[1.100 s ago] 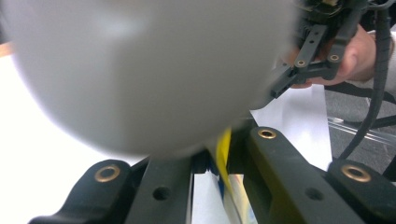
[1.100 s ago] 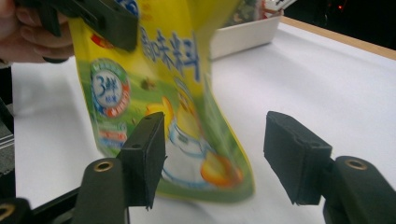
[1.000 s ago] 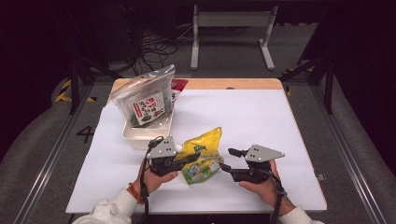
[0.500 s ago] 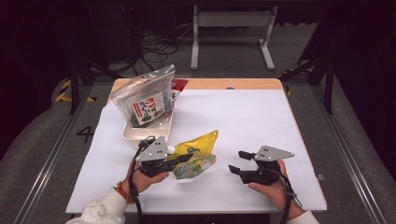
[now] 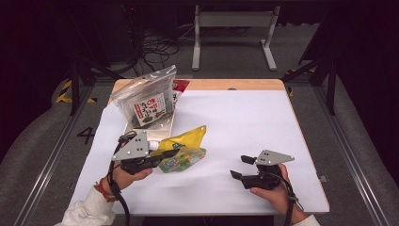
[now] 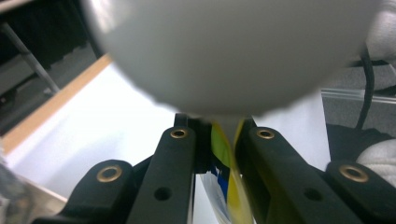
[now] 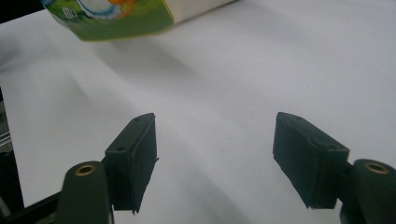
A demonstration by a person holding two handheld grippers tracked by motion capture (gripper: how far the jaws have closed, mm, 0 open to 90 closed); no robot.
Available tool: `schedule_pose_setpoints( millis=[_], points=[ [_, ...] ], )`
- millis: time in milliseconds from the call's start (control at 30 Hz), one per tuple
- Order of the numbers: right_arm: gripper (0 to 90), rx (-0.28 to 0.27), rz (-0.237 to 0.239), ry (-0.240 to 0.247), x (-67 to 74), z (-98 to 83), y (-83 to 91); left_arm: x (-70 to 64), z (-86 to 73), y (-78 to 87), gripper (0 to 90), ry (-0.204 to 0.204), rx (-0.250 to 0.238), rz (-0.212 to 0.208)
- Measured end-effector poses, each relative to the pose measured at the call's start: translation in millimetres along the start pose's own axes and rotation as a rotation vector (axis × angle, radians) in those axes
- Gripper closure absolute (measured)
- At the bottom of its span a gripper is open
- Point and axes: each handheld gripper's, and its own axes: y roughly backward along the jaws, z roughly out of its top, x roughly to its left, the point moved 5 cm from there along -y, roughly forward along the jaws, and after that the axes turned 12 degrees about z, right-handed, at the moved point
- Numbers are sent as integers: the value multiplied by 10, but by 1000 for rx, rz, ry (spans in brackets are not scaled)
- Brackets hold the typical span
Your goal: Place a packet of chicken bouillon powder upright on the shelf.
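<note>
A yellow and green spouted pouch point(image 5: 184, 149) hangs tilted just above the white table cover, and my left gripper point(image 5: 163, 153) is shut on its left end near the white cap point(image 5: 153, 145). In the left gripper view the pouch's thin edge point(image 6: 225, 173) is pinched between the jaws of that gripper point(image 6: 219, 136), with the blurred cap point(image 6: 224, 51) close to the lens. My right gripper point(image 5: 238, 166) rests to the right, apart from the pouch. Its jaws have just been opening and nothing is between them point(image 7: 215, 154). The pouch's bottom point(image 7: 112, 14) shows ahead of it.
A silver seaweed bag point(image 5: 147, 100) stands in a pale tray point(image 5: 162, 128) at the back left, with a red packet point(image 5: 181, 85) behind it. The white cover point(image 5: 244, 117) spreads across the wooden table point(image 5: 235, 84). Metal rails run along both sides.
My left hand has lifted the pouch and carried it left. My right gripper has drawn back to the right, away from the pouch, with its jaws wider apart.
</note>
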Motion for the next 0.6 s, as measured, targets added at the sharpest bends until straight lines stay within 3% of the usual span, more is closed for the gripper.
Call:
schedule_pose_setpoints(
  millis=[300, 400, 600],
  points=[
    [300, 20, 12, -7, 18, -26, -70, 231, 75, 254, 852, -3, -22, 54],
    [300, 23, 12, -14, 11, -40, -80, 329, 92, 364, 852, -30, -15, 78],
    [299, 23, 13, -24, 6, -48, -96, 535, 104, 532, 852, -43, -5, 104]
  ],
)
